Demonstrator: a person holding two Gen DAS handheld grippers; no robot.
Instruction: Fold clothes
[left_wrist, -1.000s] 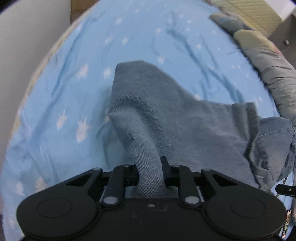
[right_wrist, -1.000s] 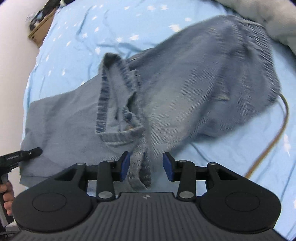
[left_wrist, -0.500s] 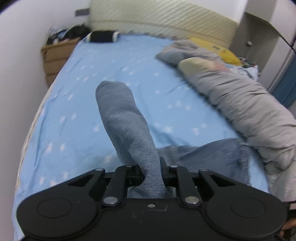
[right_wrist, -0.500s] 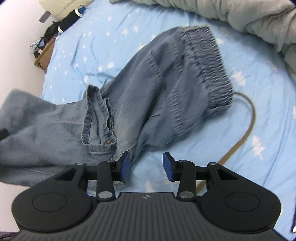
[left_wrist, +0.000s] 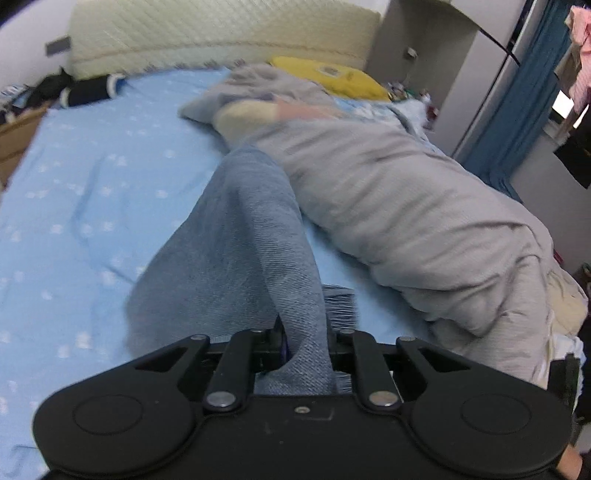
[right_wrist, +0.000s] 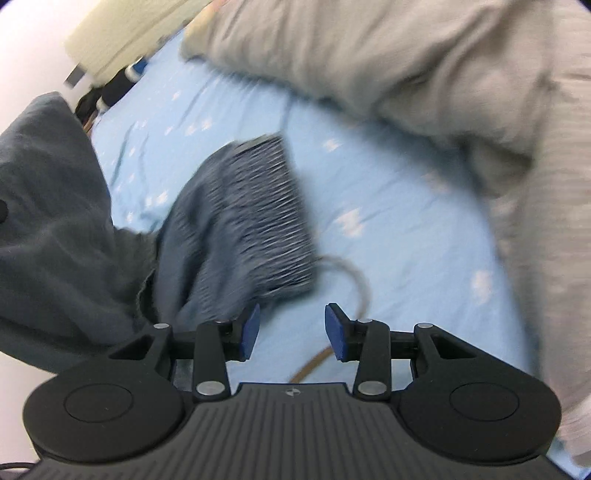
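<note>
My left gripper (left_wrist: 304, 341) is shut on a fold of the blue denim trousers (left_wrist: 240, 236) and holds that leg lifted above the light blue star-print bed sheet (left_wrist: 85, 184). In the right wrist view the trousers (right_wrist: 236, 221) hang at the left, with the ribbed elastic waistband (right_wrist: 273, 214) lying on the sheet (right_wrist: 399, 229). My right gripper (right_wrist: 291, 334) is open and empty, just right of the cloth and above the sheet.
A rumpled grey duvet (left_wrist: 399, 206) fills the right side of the bed, also across the top right in the right wrist view (right_wrist: 424, 62). A yellow pillow (left_wrist: 332, 77) and cream headboard (left_wrist: 221, 33) lie beyond. A brown cord (right_wrist: 347, 291) curls on the sheet.
My left gripper has lifted the trouser leg higher and swung right toward the duvet. My right gripper, open throughout, has drawn back off the trousers and tilted up.
</note>
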